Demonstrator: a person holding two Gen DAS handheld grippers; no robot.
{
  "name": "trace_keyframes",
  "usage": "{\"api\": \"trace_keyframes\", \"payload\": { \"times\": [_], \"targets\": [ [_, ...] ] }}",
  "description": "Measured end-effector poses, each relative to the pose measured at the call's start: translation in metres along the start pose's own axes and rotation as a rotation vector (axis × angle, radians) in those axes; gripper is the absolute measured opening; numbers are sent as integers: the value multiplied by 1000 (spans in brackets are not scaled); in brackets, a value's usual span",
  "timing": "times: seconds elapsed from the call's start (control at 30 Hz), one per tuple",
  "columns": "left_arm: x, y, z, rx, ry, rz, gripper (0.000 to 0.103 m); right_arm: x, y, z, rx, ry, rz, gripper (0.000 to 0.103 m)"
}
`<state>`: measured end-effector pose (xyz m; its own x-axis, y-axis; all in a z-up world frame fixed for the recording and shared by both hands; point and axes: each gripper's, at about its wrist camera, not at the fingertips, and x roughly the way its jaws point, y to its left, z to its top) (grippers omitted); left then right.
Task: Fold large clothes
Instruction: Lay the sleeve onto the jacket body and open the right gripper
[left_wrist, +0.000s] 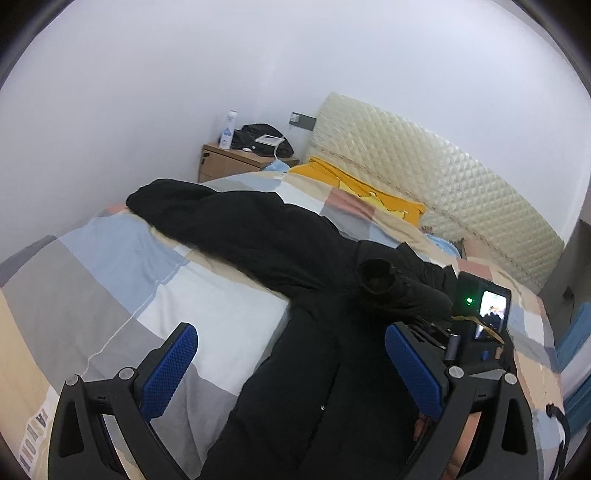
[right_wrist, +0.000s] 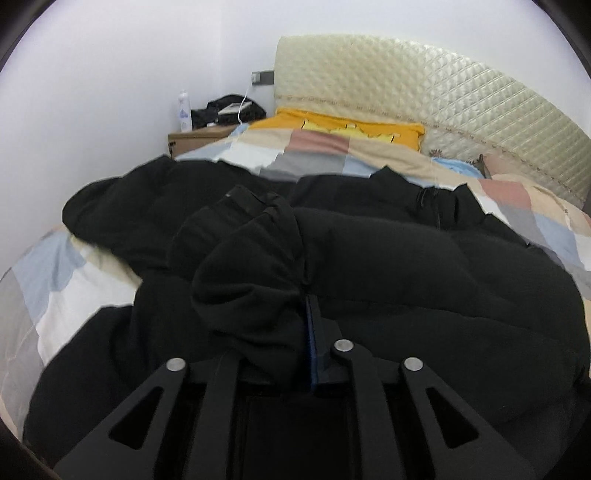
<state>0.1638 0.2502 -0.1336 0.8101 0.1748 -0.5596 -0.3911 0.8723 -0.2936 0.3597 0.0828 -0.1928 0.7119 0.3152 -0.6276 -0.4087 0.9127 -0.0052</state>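
A large black coat (left_wrist: 266, 236) lies spread across the bed, one sleeve stretched toward the far left. My left gripper (left_wrist: 291, 354) is open and empty, above the coat's lower part and the quilt. My right gripper (right_wrist: 303, 306) is shut on the coat's other sleeve (right_wrist: 255, 280) near its cuff and holds it lifted over the coat's body (right_wrist: 424, 280). That gripper, with its camera, shows in the left wrist view (left_wrist: 454, 314), the cuff (left_wrist: 376, 277) hanging open in front of it. The left pad of the right gripper is hidden by the sleeve.
The bed has a patchwork quilt (left_wrist: 122, 280) and a yellow pillow (left_wrist: 369, 192) against a cream quilted headboard (left_wrist: 443, 177). A wooden nightstand (left_wrist: 229, 162) at the far left holds a bottle and a black bag. White walls stand behind.
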Motion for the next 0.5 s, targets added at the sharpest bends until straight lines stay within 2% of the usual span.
{"api": "trace_keyframes", "payload": {
  "times": [0.07,0.13,0.17,0.23,0.37,0.5],
  "targets": [
    [2,-2,-2,10,6,2,103,0,-1,0,7,12,28,30],
    [4,-4,-3,16,12,4,103,-3,-1,1,1,29,61,51],
    [5,-4,-3,16,14,2,103,-9,1,2,-17,21,68,55],
    [6,-6,-4,21,17,0,103,-23,-1,4,-5,-8,92,76],
    [4,-12,-6,52,11,4,103,-56,-14,12,17,-73,121,77],
    [-1,-22,-8,89,-16,12,103,-90,-31,19,-8,-119,80,77]
  ]
}}
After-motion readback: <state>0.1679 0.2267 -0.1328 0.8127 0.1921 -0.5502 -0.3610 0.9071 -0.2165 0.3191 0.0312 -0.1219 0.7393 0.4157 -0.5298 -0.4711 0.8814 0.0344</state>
